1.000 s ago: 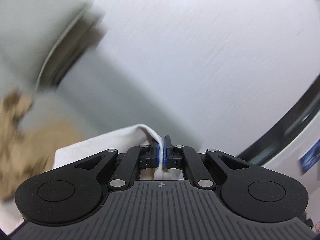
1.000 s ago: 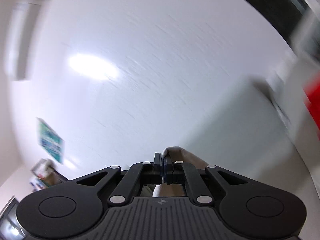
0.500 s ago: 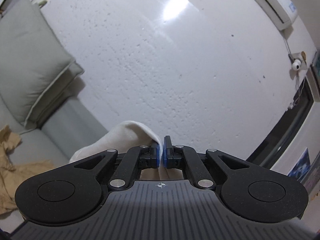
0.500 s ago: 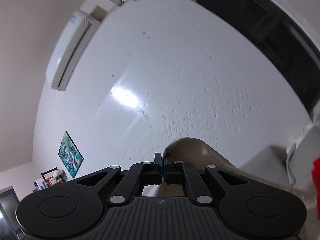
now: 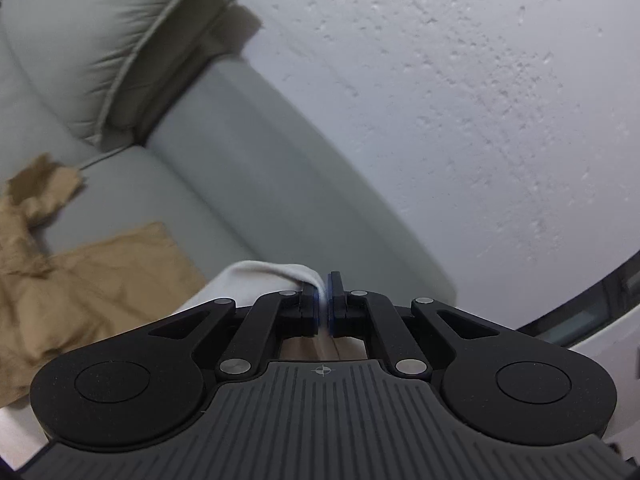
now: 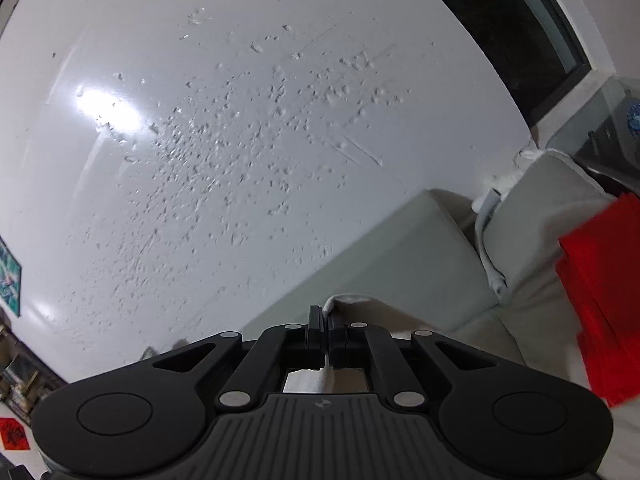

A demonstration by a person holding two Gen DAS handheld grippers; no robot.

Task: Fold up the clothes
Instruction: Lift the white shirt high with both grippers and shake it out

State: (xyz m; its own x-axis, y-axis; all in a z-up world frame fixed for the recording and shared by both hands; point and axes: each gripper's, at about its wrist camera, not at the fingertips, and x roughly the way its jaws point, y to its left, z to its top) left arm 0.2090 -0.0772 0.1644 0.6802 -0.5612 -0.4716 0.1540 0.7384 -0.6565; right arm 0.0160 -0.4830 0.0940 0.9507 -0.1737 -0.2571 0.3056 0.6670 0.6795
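Observation:
A white garment (image 5: 256, 276) is pinched at its edge by my left gripper (image 5: 323, 300), which is shut on it; the cloth drapes away to the left below the fingers. My right gripper (image 6: 325, 322) is shut on another edge of the white garment (image 6: 352, 302), which folds off to the right. Both grippers are held up above a grey sofa and point toward the wall. Most of the garment hangs hidden beneath the grippers.
A grey sofa backrest (image 5: 280, 168) and a cushion (image 5: 100, 40) lie ahead on the left. A crumpled tan garment (image 5: 80, 280) rests on the seat. In the right wrist view are a cushion (image 6: 536, 216), a red cloth (image 6: 600, 300) and a dark window (image 6: 500, 20).
Both grippers have tipped downward while holding the white garment. The sofa and cushions now fill more of each view, and the air conditioner has left the frame.

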